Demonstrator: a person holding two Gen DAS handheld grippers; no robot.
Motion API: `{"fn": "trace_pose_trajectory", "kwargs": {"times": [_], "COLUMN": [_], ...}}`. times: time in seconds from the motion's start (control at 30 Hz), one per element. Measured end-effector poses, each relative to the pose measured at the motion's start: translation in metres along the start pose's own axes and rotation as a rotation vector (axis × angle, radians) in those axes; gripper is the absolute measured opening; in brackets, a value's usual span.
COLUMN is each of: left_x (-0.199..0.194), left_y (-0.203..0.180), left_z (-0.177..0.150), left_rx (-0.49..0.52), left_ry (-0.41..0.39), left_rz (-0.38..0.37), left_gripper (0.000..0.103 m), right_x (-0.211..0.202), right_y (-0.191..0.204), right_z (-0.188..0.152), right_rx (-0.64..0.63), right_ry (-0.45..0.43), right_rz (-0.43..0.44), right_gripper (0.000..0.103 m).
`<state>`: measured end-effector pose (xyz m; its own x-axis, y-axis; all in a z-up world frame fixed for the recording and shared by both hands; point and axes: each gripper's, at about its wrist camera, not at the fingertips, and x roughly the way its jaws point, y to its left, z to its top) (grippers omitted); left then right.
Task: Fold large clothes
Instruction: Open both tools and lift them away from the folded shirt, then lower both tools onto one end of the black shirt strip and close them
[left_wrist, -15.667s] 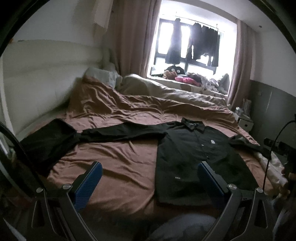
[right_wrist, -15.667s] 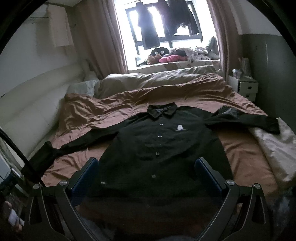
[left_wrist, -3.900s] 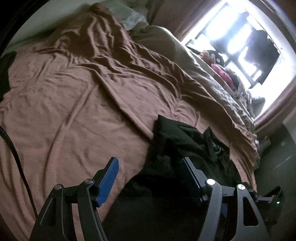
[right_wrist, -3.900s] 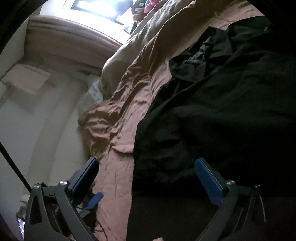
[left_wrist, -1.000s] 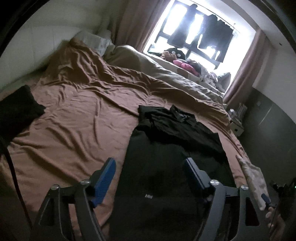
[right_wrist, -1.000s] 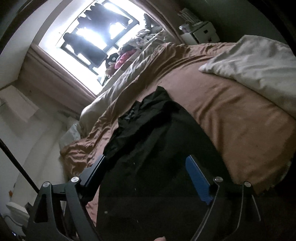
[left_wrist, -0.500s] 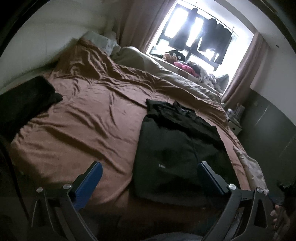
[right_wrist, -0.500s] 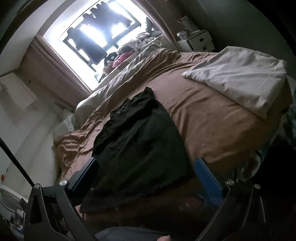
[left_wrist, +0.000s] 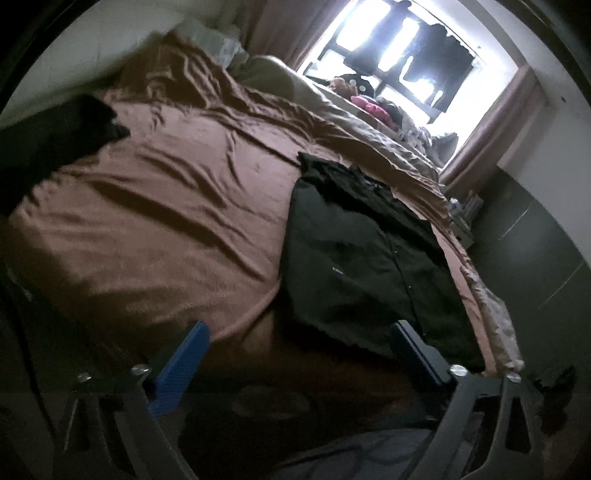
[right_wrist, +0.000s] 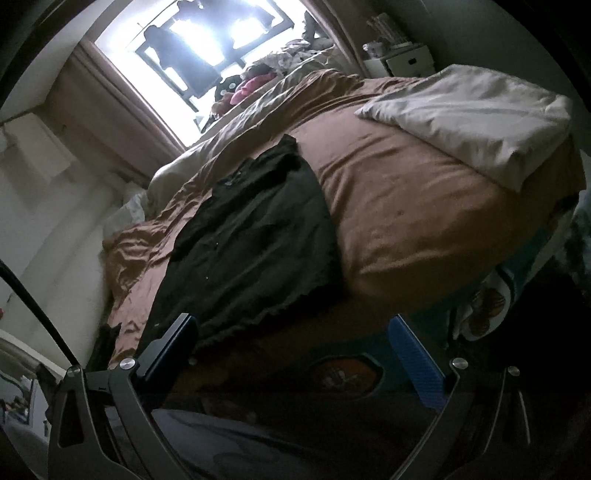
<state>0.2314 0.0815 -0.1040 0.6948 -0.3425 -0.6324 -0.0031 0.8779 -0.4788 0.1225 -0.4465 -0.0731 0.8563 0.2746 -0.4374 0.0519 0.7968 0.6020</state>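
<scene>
Shirt (left_wrist: 365, 258) hem at bed (left_wrist: 166, 229) edge, left gripper (left_wrist: 295, 354) and right gripper (right_wrist: 295, 347) closing, empty.

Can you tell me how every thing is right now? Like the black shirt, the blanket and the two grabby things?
black shirt: sleeves folded in, lying flat on the bed, not held.
brown blanket: spread over the bed, wrinkled.
white pillow: lying on the blanket's far corner.
curtains: pulled open.
left gripper: jaws closing, nothing between them.
right gripper: jaws closing, nothing between them.
</scene>
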Motion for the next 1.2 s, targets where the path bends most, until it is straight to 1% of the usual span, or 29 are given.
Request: {"fn": "trace_pose_trajectory", "kwargs": {"times": [0.07, 0.13, 0.17, 0.23, 0.37, 0.43, 0.53, 0.63, 0.7, 0.73, 0.77, 0.83, 0.93, 1.03, 1.13, 1.17, 1.2], "left_x": [0.009, 0.019, 0.024, 0.037, 0.063, 0.076, 0.096, 0.113, 0.120, 0.123, 0.125, 0.133, 0.142, 0.146, 0.144, 0.144, 0.142], "left_y": [0.003, 0.005, 0.006, 0.008, 0.014, 0.017, 0.020, 0.024, 0.025, 0.026, 0.026, 0.027, 0.029, 0.031, 0.028, 0.027, 0.027], "left_z": [0.000, 0.000, 0.000, 0.001, 0.000, 0.000, 0.000, 0.004, 0.008, 0.011, 0.014, 0.019, 0.024, 0.025, 0.020, 0.018, 0.017], "left_rx": [-0.008, -0.010, -0.015, -0.028, -0.050, -0.062, -0.077, -0.088, -0.091, -0.089, -0.087, -0.088, -0.100, -0.124, -0.117, -0.119, -0.124], "left_ry": [0.020, 0.038, 0.047, 0.070, 0.108, 0.130, 0.165, 0.195, 0.196, 0.196, 0.198, 0.210, 0.222, 0.230, 0.241, 0.240, 0.241], "left_rz": [-0.004, -0.008, -0.016, -0.022, -0.031, -0.042, -0.061, -0.067, -0.072, -0.075, -0.076, -0.079, -0.106, -0.144, -0.178, -0.181, -0.179], "left_gripper": [0.093, 0.086, 0.085, 0.080, 0.078, 0.072, 0.068, 0.063, 0.063, 0.063, 0.062, 0.057, 0.054, 0.052, 0.051, 0.049, 0.041], "right_x": [0.008, 0.016, 0.022, 0.032, 0.049, 0.058, 0.071, 0.087, 0.099, 0.104, 0.110, 0.119, 0.130, 0.141, 0.143, 0.142, 0.142], "right_y": [-0.005, -0.009, -0.012, -0.015, -0.017, -0.018, -0.020, -0.024, -0.026, -0.026, -0.027, -0.027, -0.026, -0.022, -0.024, -0.025, -0.026], "right_z": [-0.001, -0.002, -0.002, 0.000, 0.001, 0.003, 0.006, 0.010, 0.011, 0.012, 0.013, 0.013, 0.013, 0.010, 0.006, 0.004, 0.004], "right_rx": [0.012, 0.030, 0.041, 0.056, 0.069, 0.075, 0.096, 0.119, 0.127, 0.133, 0.144, 0.161, 0.202, 0.190, 0.231, 0.233, 0.233], "right_ry": [0.014, 0.023, 0.031, 0.043, 0.056, 0.059, 0.055, 0.061, 0.070, 0.075, 0.083, 0.090, 0.090, 0.097, 0.108, 0.105, 0.107], "right_rz": [-0.003, -0.003, -0.001, 0.001, 0.006, 0.009, 0.021, 0.021, 0.013, 0.015, 0.019, 0.035, 0.112, 0.118, 0.182, 0.170, 0.160], "right_gripper": [0.089, 0.083, 0.080, 0.080, 0.080, 0.079, 0.075, 0.074, 0.074, 0.072, 0.068, 0.065, 0.065, 0.065, 0.064, 0.055, 0.047]}}
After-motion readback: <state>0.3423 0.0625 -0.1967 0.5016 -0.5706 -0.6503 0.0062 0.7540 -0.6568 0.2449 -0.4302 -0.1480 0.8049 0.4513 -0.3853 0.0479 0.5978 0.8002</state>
